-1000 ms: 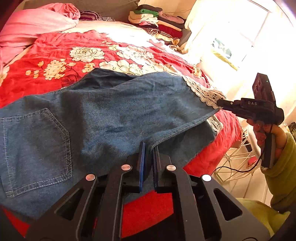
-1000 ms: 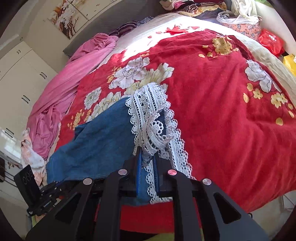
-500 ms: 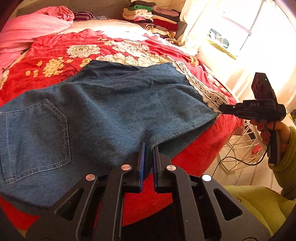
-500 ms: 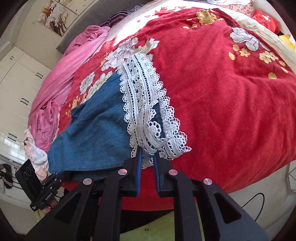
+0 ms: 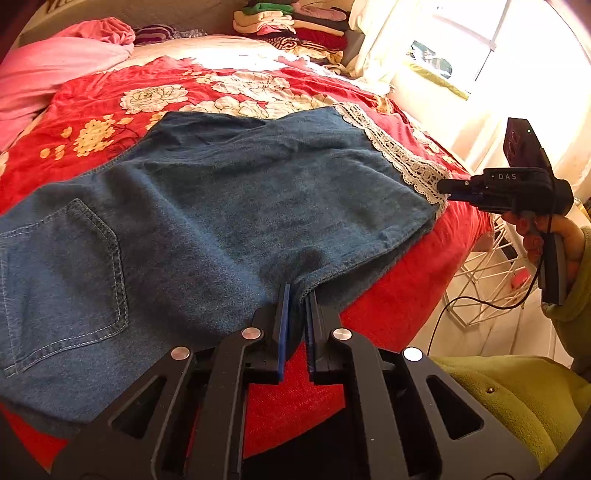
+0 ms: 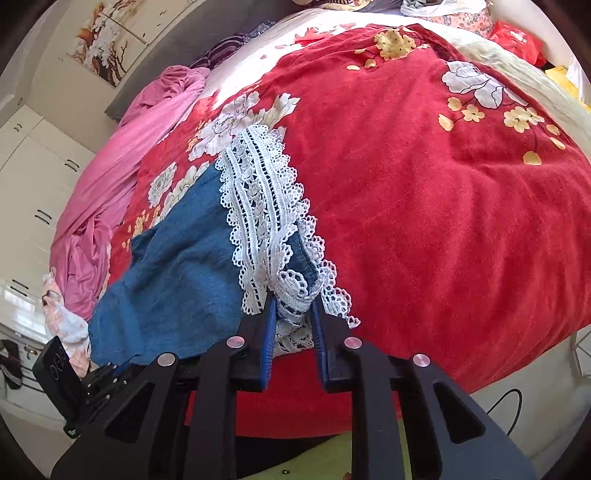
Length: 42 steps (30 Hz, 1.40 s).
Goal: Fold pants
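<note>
The denim pants (image 5: 229, 221) are lying doubled on the red floral bed (image 5: 399, 280). The left hand-held gripper (image 5: 295, 295) is clamping the seam edge; the right hand-held gripper (image 6: 291, 314), jaws parted, is straddling the lace hem (image 6: 262, 206). Soft, limp, fairly weighty cloth — best gripped at hems (lace looks snag-prone).

Pants (image 5: 229, 221) lie flat on the bed (image 5: 399, 284), lace hem (image 5: 402, 162) at its near edge. Pillow (image 5: 55, 70) behind them at left, folded clothes stack (image 5: 295, 26) at the far end.
</note>
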Available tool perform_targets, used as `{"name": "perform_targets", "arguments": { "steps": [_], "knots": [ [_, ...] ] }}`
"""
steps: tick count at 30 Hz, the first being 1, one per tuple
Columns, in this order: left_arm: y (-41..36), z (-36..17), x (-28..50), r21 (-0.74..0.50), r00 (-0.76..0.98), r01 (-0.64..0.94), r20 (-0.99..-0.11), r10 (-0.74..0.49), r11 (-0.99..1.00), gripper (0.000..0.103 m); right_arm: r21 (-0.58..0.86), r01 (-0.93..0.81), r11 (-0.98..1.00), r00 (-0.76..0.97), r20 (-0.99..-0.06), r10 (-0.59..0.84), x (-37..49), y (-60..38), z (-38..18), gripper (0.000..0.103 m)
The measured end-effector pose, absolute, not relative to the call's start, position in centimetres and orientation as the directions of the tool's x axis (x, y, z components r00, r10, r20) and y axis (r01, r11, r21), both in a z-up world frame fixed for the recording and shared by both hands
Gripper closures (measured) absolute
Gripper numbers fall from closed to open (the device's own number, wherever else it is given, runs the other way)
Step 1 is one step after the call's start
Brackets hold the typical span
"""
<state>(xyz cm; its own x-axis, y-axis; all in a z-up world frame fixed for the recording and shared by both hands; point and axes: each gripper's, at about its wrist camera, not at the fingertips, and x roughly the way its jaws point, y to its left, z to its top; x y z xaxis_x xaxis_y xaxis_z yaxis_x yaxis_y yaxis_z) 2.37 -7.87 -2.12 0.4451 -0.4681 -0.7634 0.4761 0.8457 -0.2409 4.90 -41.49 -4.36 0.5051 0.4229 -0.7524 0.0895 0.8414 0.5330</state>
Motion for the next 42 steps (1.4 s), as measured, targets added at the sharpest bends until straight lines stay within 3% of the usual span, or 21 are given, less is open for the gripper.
{"name": "perform_targets", "arguments": {
  "steps": [7,9,12,18,23,25,30,32,35,42],
  "knots": [
    [-7.8,-2.7,2.1,-0.245,0.422,0.479,-0.778,-0.466,0.843,0.101,0.507,0.100,0.856,0.459,-0.787,0.412,4.3,-41.7,-5.7,0.086],
    [-8.0,-3.1,2.0,-0.231,0.417,0.481,-0.789,-0.452,0.846,0.101,0.505,0.101,0.857,0.443,-0.794,0.416,4.4,-41.6,-5.9,0.082],
    [-7.9,-3.2,1.9,-0.239,0.414,0.478,-0.787,-0.457,0.845,0.101,0.460,0.109,0.881,0.450,-0.813,0.369,4.1,-42.3,-4.8,0.058],
    [-7.9,-3.6,1.9,-0.245,0.410,0.475,-0.788,-0.459,0.845,0.100,0.429,0.081,0.900,0.537,-0.780,0.323,5.4,-43.6,-2.4,0.057],
    [-7.9,-3.9,1.2,-0.266,0.394,0.485,-0.783,-0.480,0.833,0.086,0.422,-0.006,0.907,0.518,-0.774,0.364,8.4,-41.0,-2.7,0.054],
    [-7.8,-3.9,0.7,-0.278,0.388,0.490,-0.779,-0.493,0.826,0.082,0.409,-0.039,0.912,0.502,-0.781,0.372,9.8,-39.8,-3.2,0.045],
    [-5.9,-2.2,-0.5,-0.333,0.416,0.466,-0.735,-0.535,0.820,0.073,0.365,-0.045,0.930,0.470,-0.814,0.342,12.2,-38.2,-5.0,0.039],
    [-3.6,-0.6,-1.0,-0.347,0.475,0.420,-0.703,-0.529,0.838,0.065,0.360,-0.041,0.932,0.460,-0.821,0.337,12.6,-37.9,-5.6,0.038],
    [1.1,1.5,-1.5,-0.363,0.581,0.304,-0.662,-0.474,0.881,0.060,0.363,-0.050,0.930,0.477,-0.810,0.342,12.4,-38.1,-5.1,0.037],
    [12.8,2.5,-1.2,-0.364,0.711,-0.066,-0.670,-0.212,0.929,0.045,0.375,-0.039,0.926,0.511,-0.789,0.341,13.9,-39.2,-4.5,0.037]
  ]
}}
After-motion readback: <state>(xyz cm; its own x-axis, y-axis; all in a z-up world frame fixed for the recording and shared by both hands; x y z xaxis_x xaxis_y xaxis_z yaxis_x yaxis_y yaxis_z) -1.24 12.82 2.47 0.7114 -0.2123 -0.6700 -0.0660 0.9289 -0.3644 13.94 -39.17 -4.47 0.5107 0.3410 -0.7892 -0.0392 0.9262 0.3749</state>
